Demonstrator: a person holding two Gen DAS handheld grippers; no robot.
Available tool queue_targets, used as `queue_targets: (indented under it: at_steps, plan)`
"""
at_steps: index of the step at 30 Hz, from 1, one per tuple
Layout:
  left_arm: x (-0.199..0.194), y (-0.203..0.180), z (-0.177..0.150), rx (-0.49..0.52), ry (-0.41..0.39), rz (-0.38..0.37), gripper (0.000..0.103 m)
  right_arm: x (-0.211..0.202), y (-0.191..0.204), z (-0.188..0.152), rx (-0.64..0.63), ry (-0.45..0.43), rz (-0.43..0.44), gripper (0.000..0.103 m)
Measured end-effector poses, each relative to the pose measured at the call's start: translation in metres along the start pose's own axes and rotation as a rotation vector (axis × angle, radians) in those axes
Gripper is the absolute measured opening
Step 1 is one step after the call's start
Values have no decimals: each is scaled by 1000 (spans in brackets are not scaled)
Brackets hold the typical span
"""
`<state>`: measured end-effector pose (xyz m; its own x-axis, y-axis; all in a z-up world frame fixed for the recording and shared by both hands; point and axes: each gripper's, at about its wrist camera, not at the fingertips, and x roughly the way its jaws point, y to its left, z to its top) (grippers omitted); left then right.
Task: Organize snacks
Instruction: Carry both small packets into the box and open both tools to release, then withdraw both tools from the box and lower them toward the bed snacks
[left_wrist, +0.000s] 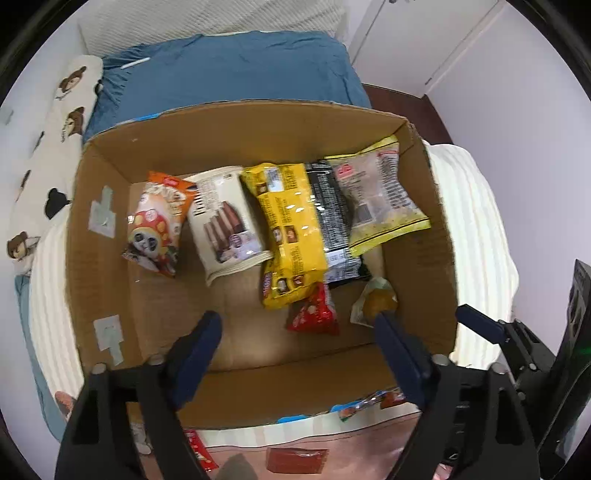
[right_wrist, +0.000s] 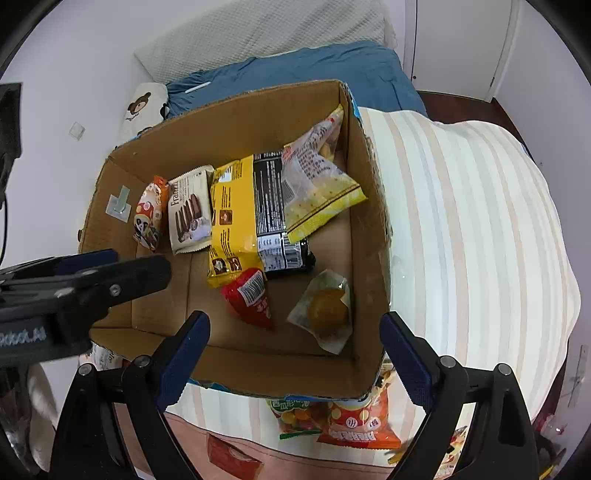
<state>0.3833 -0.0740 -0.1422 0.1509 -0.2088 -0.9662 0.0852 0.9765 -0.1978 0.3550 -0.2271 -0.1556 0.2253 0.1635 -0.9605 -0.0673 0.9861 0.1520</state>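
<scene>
Far to the left of the left gripper (left_wrist: 295, 332), the panda-print packet (left_wrist: 157, 225) lies against the wall of the cardboard box (left_wrist: 258, 140); just beyond and ahead of its spread, empty fingers sits the cream wafer packet (left_wrist: 231, 218), then the yellow bag (left_wrist: 288, 229) overlapping a black packet (left_wrist: 332, 218); the red pouch (left_wrist: 314, 314) lies just ahead between the fingers. The right gripper (right_wrist: 295, 354) also hangs wide open with nothing in it, above the box's near wall; just ahead of it lies the round pastry in clear wrap (right_wrist: 327, 310), and below it, outside the box on the striped bedding (right_wrist: 461, 221), wait loose snack packets (right_wrist: 343, 417), probably the next to go in, though they are partly hidden. To do this step well, drop the right gripper back onto one loose packet, pinch its sealed edge rather than its puffed middle, then lay it flat on the bare floor nearest the left gripper.
</scene>
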Motion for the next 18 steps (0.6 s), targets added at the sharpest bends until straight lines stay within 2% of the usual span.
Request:
queue_targets:
  at_steps: [3, 7, 10, 18]
  plan:
    - [-4, 3, -5, 1, -29, 20, 91, -3, 3, -3, -3, -5, -26, 95]
    - [-15, 7, -16, 3, -63, 10, 91, -15, 5, -9, 7, -27, -36, 95]
    - [-30, 9, -28, 4, -131, 19, 91, -31, 10, -16, 7, -62, -67, 95]
    - [-83, 13, -73, 30, -320, 114, 91, -78, 33, -46, -7, -177, -99, 95]
